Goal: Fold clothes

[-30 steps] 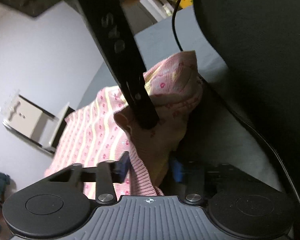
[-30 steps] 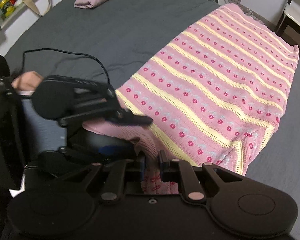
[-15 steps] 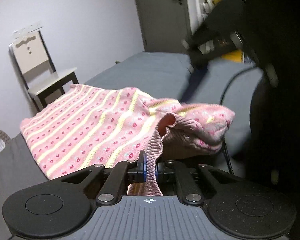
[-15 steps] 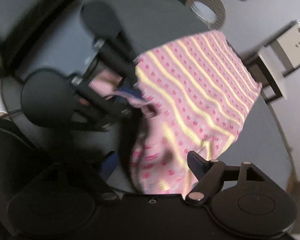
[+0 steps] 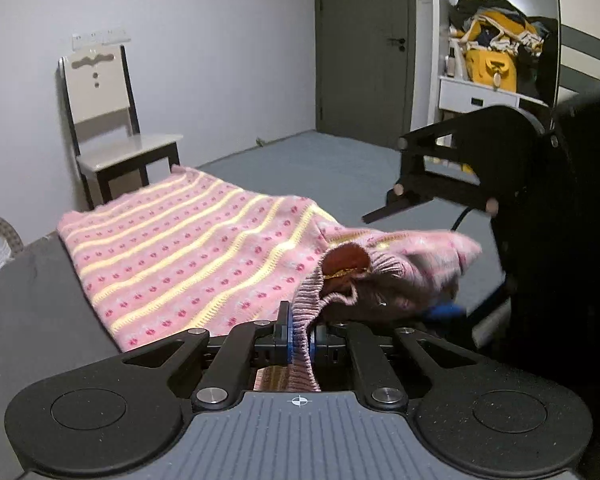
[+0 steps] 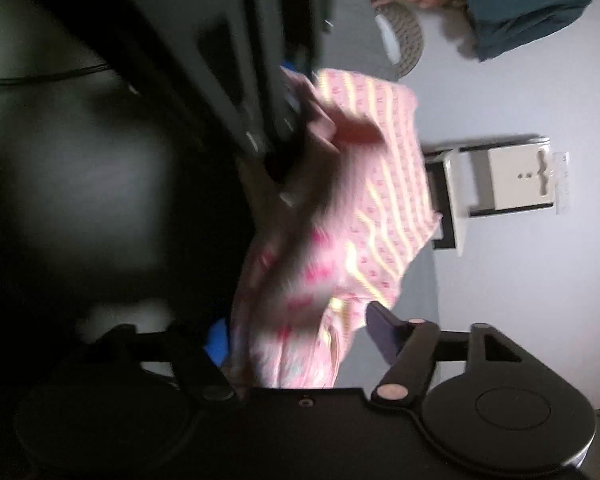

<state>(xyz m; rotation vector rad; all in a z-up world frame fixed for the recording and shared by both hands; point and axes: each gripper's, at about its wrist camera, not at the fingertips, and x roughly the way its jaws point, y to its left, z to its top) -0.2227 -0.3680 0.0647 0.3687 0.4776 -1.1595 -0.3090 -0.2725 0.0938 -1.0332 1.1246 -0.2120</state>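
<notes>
The left gripper (image 5: pixel 300 334) clamps the ribbed hem of the pink striped sweater (image 5: pixel 188 256), raising that edge for a fold; the rest lies flat on the dark table (image 5: pixel 32 304) beside the chair (image 5: pixel 112 128). The right gripper (image 6: pixel 300 336) stands wide open, fabric loose between its fingers.

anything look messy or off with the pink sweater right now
Yes. The pink striped sweater lies flat on the dark table only at its far end; the near end is bunched into a lump. The left gripper pinches its ribbed edge, while the right gripper stands open around the fabric.
</notes>
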